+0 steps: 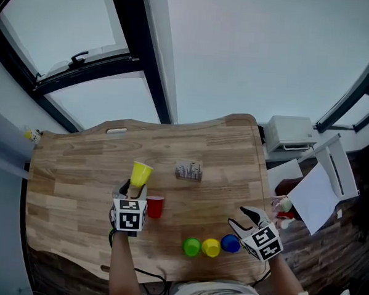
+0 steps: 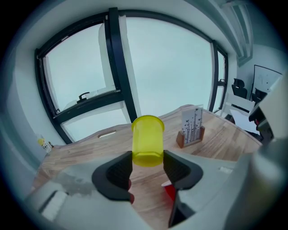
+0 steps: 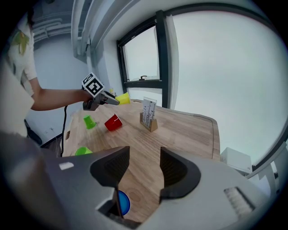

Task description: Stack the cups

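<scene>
My left gripper (image 1: 135, 187) is shut on a yellow cup (image 1: 140, 172), which it holds by the base above the table, mouth pointing away. In the left gripper view the yellow cup (image 2: 147, 140) sits between the pads (image 2: 120, 168) of that gripper (image 2: 147, 157). A red cup (image 1: 155, 206) lies just right of it on the table (image 1: 78, 169). Green (image 1: 191, 246), yellow (image 1: 211, 247) and blue (image 1: 230, 243) cups stand in a row near the front edge. My right gripper (image 1: 237, 217) is open and empty, right of the blue cup (image 3: 122, 202).
A small wooden card holder (image 1: 189, 170) stands mid-table, behind the red cup. The table's right edge and a white unit (image 1: 291, 134) lie beyond my right gripper. Large windows rise behind the table's far edge.
</scene>
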A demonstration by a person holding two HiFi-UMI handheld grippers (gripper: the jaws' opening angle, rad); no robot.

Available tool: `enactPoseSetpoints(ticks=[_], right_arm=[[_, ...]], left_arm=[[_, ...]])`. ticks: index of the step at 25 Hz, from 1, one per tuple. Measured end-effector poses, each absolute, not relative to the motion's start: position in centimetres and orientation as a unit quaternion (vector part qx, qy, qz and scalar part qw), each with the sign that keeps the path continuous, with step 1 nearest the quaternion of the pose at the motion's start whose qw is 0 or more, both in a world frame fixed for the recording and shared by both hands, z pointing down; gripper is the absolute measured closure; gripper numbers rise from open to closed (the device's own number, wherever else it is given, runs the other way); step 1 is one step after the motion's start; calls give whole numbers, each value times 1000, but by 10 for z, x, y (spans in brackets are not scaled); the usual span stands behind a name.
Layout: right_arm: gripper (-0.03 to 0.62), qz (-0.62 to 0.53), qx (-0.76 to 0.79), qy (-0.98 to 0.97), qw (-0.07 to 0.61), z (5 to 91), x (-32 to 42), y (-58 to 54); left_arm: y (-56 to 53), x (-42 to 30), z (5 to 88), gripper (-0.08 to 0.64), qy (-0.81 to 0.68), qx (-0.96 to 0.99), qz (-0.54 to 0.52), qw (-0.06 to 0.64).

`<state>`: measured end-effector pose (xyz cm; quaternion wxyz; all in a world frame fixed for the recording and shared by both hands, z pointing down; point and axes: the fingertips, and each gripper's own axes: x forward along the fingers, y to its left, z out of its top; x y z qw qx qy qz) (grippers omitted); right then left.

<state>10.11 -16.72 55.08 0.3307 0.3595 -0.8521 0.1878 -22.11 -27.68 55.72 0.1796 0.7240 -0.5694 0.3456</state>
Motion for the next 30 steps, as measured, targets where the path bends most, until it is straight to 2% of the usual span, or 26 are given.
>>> enactPoseSetpoints(ticks=[18, 30], right_arm=[[380, 147, 316, -883, 314, 517, 69, -91], [380, 139, 293, -897, 301, 515, 61, -47]], left_arm=[[-115, -184, 511, 333, -550, 748, 328, 173], [-59, -143, 499, 333, -529, 769, 320, 163]])
